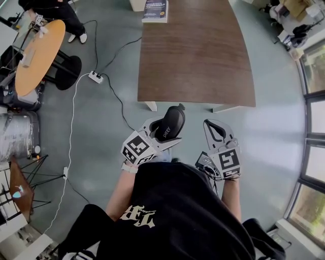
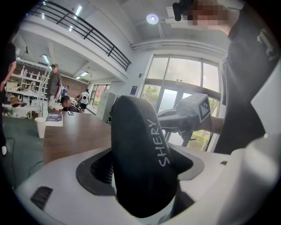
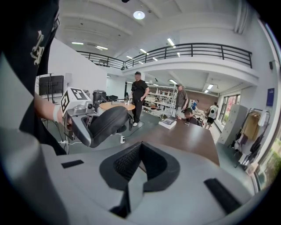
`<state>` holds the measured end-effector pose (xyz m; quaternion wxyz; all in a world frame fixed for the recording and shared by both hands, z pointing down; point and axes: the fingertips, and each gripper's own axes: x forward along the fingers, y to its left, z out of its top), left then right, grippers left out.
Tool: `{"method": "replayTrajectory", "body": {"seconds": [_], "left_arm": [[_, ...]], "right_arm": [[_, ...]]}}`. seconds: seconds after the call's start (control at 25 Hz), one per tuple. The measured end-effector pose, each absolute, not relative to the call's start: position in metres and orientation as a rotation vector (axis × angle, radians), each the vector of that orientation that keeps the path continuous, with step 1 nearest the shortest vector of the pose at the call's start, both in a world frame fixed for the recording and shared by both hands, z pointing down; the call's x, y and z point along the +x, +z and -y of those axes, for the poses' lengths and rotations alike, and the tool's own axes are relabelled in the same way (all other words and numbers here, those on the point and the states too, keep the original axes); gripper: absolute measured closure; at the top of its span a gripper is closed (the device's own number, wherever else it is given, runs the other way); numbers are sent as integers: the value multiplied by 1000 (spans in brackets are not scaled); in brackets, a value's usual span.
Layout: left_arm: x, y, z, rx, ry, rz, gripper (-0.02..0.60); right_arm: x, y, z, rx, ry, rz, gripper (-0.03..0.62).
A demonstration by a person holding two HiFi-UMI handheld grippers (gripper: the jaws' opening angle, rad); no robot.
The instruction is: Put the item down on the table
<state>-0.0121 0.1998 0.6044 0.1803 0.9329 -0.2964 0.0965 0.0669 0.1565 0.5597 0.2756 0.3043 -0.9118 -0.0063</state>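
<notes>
A black oblong case (image 1: 171,122) printed "SHERY" sits clamped in my left gripper (image 1: 166,130), held in the air short of the near edge of the brown table (image 1: 198,56). In the left gripper view the case (image 2: 140,154) stands upright between the jaws and fills the middle. My right gripper (image 1: 216,131) hovers beside it to the right, its jaws together with nothing between them. The right gripper view has the closed pads (image 3: 131,165) at the bottom, the held case (image 3: 106,123) at the left and the table (image 3: 189,137) ahead.
A book (image 1: 155,11) lies at the table's far edge, and a paper cup (image 2: 40,127) stands near it. A round orange table (image 1: 39,53) is at the left. A power strip (image 1: 95,76) and cables lie on the floor. Several people stand beyond.
</notes>
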Motion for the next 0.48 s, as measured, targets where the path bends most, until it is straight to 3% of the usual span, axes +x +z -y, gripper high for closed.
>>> {"method": "replayTrajectory", "body": {"seconds": [0.48], "left_arm": [[-43,606,-187,2654,298,887,207]], "right_arm": [[25,550,-141,748,-94,2458,606]]}}
